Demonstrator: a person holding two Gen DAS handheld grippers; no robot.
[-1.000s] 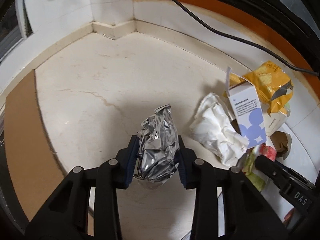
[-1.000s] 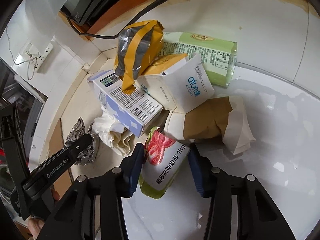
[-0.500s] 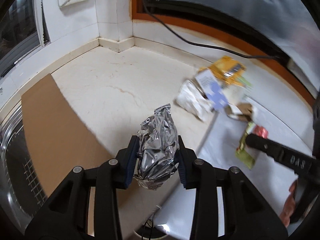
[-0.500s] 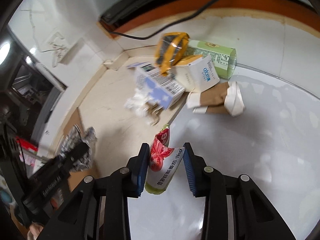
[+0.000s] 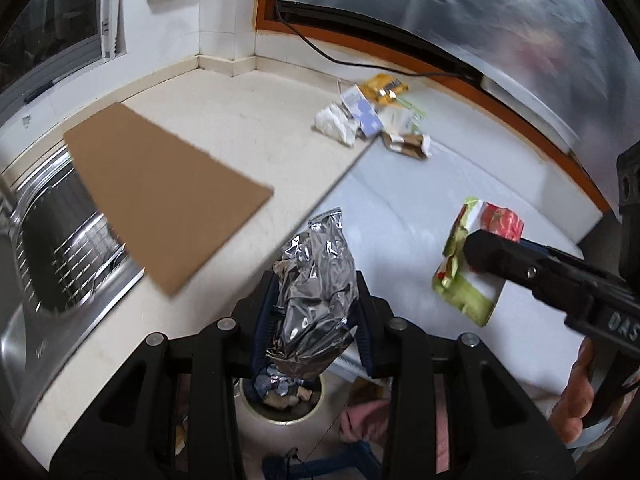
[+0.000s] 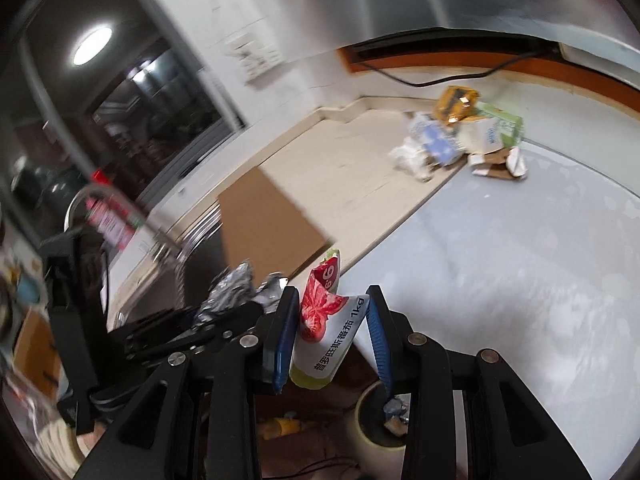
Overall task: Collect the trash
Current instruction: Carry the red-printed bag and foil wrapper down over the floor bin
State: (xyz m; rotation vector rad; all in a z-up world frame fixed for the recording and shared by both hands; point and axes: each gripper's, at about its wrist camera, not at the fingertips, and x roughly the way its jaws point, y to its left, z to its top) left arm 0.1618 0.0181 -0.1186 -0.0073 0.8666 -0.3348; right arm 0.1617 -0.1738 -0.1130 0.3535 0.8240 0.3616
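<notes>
Left wrist view: your left gripper clamps crumpled foil bag mid-body, above trash bin at counter edge. Foil light, crushable, slick; hold bulk, not tail.

Right wrist view: your right gripper pinches tomato pouch across middle, bin below right. Pouch limp, near weightless; likely flutters on release.

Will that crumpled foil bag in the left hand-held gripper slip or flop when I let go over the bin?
The foil bag looks crushed and empty, so probably light. The left hand-held gripper dents it, suggesting softness. Its glossy surface may slide out quickly toward the bin below.
</notes>
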